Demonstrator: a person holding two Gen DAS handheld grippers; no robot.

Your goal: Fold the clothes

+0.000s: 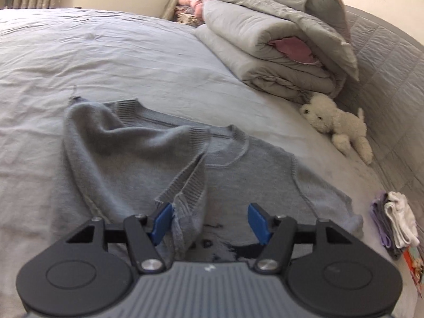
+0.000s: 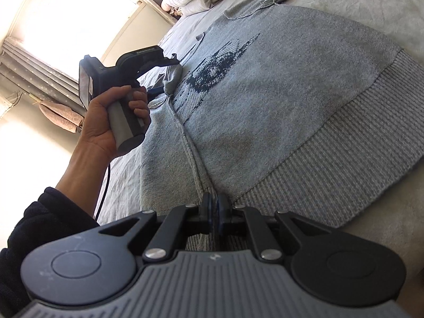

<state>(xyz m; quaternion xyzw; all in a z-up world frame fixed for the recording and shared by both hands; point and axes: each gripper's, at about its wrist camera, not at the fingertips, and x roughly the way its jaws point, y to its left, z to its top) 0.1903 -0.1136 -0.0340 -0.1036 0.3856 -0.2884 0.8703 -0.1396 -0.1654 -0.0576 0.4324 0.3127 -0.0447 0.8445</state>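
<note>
A grey knit sweater [image 1: 238, 175] lies flat on the bed, with a dark pattern [image 2: 212, 69] on its front. One sleeve [image 1: 119, 145] is folded across the body. Its ribbed cuff [image 1: 185, 212] lies between the blue pads of my left gripper [image 1: 209, 212], against the left pad. That gripper is open and the pads do not press on the cuff. In the right wrist view a hand [image 2: 106, 122] holds the left gripper over the sweater [image 2: 278, 92]. My right gripper [image 2: 214, 209] is shut on the sweater's side edge beside the ribbed hem [image 2: 331, 164].
A folded grey duvet [image 1: 278, 53] is piled at the far right of the bed, with a white plush toy [image 1: 339, 124] below it. A small stack of folded clothes [image 1: 394, 222] sits at the right edge. Wrinkled bedsheet [image 1: 106, 53] spreads to the left. A bright window [image 2: 66, 8] is beyond.
</note>
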